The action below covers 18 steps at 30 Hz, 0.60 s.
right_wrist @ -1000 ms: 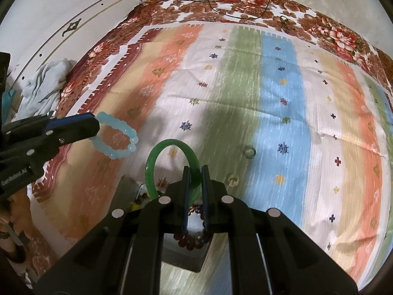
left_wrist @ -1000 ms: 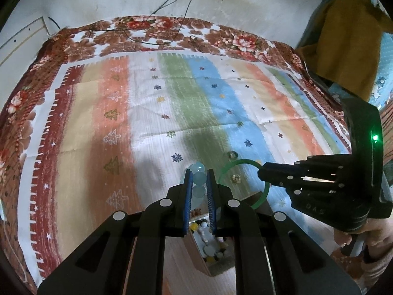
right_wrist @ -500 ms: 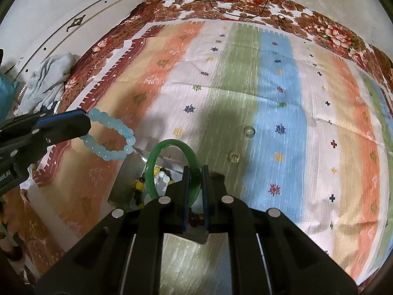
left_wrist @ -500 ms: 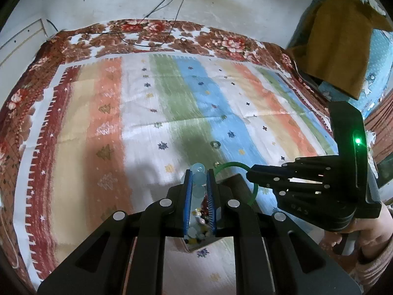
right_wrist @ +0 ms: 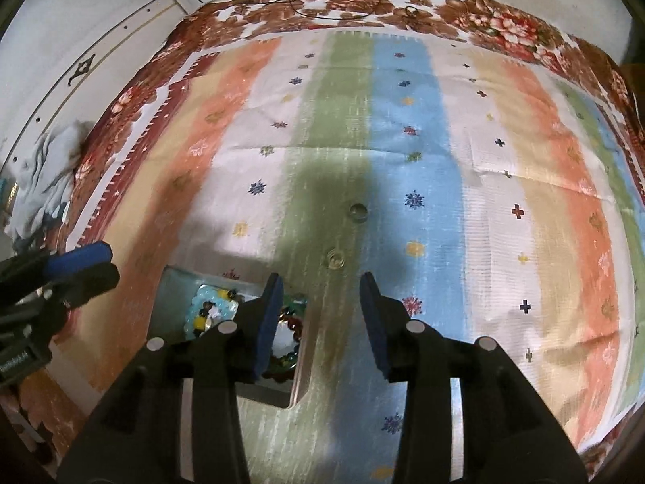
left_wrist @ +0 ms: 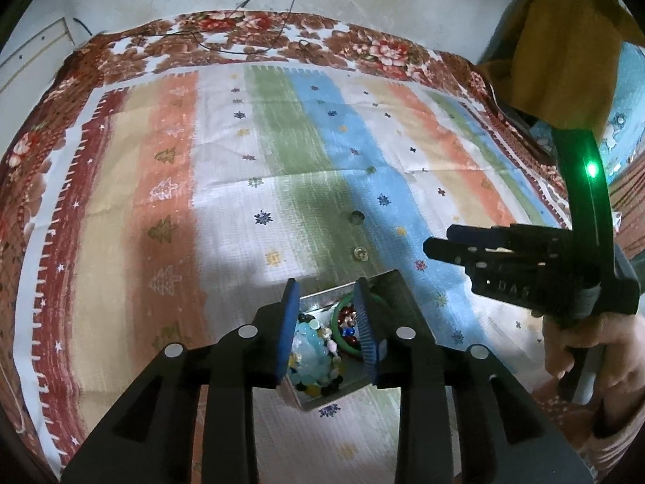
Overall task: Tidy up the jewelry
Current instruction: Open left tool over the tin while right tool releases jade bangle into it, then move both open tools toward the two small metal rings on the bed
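The striped cloth (right_wrist: pixel 403 169) lies soft and creased under the metal tray (left_wrist: pixel 322 397), so a nudge could tip it. In the tray sit the pale blue bead bracelet (left_wrist: pixel 312 353) and green bangle (left_wrist: pixel 342 330). Left gripper (left_wrist: pixel 328 330) and right gripper (right_wrist: pixel 322 318) hover with jaws wide, empty. Two small rings (right_wrist: pixel 358 211) beyond the tray could slip from wide jaws
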### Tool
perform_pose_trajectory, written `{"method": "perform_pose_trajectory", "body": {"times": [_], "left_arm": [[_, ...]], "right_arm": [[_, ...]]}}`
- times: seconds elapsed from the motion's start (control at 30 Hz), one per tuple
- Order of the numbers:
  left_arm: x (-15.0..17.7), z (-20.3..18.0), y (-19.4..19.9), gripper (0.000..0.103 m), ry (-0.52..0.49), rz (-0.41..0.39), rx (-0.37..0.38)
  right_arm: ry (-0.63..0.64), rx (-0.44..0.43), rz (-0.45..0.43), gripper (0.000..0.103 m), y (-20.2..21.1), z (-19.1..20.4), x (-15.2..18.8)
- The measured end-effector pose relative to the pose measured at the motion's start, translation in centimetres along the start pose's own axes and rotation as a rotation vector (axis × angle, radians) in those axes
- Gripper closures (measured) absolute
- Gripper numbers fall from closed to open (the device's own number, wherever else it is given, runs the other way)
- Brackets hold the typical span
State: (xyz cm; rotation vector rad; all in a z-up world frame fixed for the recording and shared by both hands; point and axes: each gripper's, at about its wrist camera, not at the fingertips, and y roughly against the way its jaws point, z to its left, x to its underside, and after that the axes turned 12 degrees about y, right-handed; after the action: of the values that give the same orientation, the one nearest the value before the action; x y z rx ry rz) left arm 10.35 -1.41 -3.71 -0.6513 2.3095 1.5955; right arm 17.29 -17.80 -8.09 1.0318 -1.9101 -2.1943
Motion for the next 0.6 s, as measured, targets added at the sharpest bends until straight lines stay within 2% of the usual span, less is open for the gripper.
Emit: {"method": "perform_pose_trajectory", "body": {"times": [0.6], "left_arm": [[-1.4, -5.4, -6.9, 0.067, -0.111, 0.113, 0.004]], "right_arm": [[-0.053, -0.010, 0.077, 0.062, -4.6, -4.5, -3.0]]}}
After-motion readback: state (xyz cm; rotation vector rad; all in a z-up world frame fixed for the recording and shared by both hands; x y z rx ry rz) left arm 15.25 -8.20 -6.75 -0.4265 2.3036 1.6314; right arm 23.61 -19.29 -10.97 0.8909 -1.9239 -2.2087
